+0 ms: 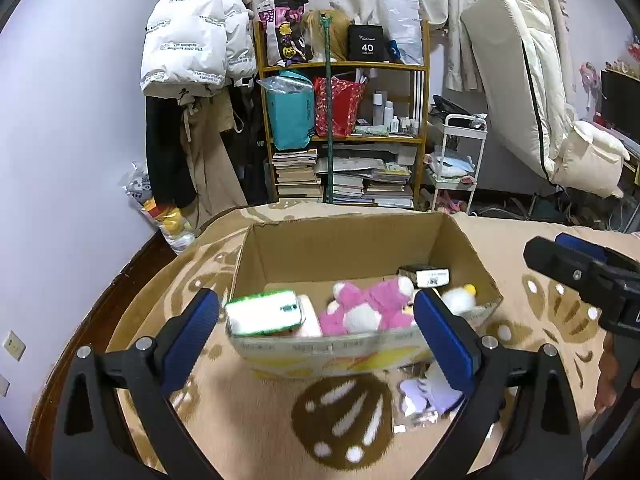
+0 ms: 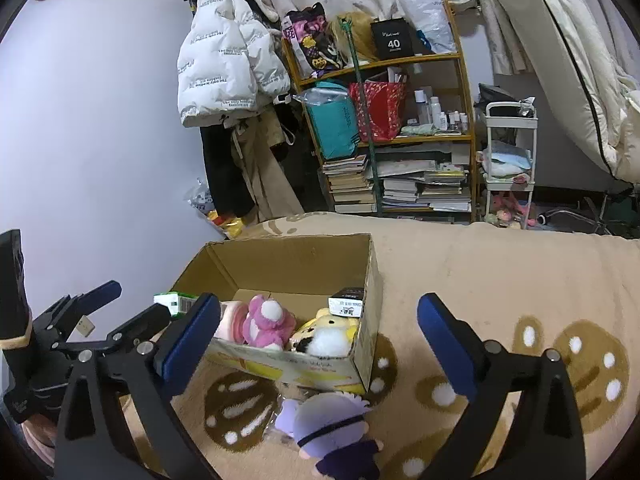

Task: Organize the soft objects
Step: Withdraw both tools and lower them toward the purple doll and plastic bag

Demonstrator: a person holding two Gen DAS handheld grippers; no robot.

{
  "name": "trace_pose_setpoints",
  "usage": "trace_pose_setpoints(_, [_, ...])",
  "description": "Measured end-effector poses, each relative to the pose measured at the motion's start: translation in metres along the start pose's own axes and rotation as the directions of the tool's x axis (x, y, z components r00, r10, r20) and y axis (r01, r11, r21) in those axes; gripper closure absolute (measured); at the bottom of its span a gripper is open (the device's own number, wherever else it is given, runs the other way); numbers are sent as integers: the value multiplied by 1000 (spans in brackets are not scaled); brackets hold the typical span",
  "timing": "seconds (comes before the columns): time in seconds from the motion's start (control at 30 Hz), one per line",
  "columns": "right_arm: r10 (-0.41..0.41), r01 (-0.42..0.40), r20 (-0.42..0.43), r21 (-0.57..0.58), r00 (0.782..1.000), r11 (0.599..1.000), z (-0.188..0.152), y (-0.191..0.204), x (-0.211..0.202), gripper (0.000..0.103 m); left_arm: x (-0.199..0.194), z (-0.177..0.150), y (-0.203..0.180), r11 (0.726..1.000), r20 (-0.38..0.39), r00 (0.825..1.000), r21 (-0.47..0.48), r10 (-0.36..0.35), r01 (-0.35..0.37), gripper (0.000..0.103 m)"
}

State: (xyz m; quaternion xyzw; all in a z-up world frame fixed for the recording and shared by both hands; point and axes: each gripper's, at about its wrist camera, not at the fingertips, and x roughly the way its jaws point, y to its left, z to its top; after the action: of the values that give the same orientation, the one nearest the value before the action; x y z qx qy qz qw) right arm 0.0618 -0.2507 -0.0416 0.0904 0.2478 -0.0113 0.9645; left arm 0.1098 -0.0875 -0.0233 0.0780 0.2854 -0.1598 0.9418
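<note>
Both grippers are spread apart and hold nothing. The left gripper [image 1: 316, 332] faces an open cardboard box [image 1: 352, 248] on a fuzzy tan blanket [image 2: 500, 264]. At its 12 o'clock a green-white packet [image 1: 262, 314] is blurred over the box's near rim, beside a pink plush [image 1: 368, 304]. Below the right gripper [image 2: 318, 336], at 6 o'clock, a purple-haired doll [image 2: 332, 424] lies against the box's outer wall, head toward it.

White puffer jacket [image 1: 192, 36] beside wooden bookshelf [image 1: 344, 116]; white cart [image 1: 456, 160], possibly trolley.

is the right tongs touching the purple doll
Apart. In the right wrist view the open right tongs hang above the purple doll, with blanket visible between each finger and the doll.
</note>
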Motion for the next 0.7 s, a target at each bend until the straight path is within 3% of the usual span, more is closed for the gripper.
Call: trace_pose_setpoints(0.7, [-40,40,-22,-15,999,999,-31,16,-51,0,-49,-44,-15,998,-107,994,65,20,-13,6])
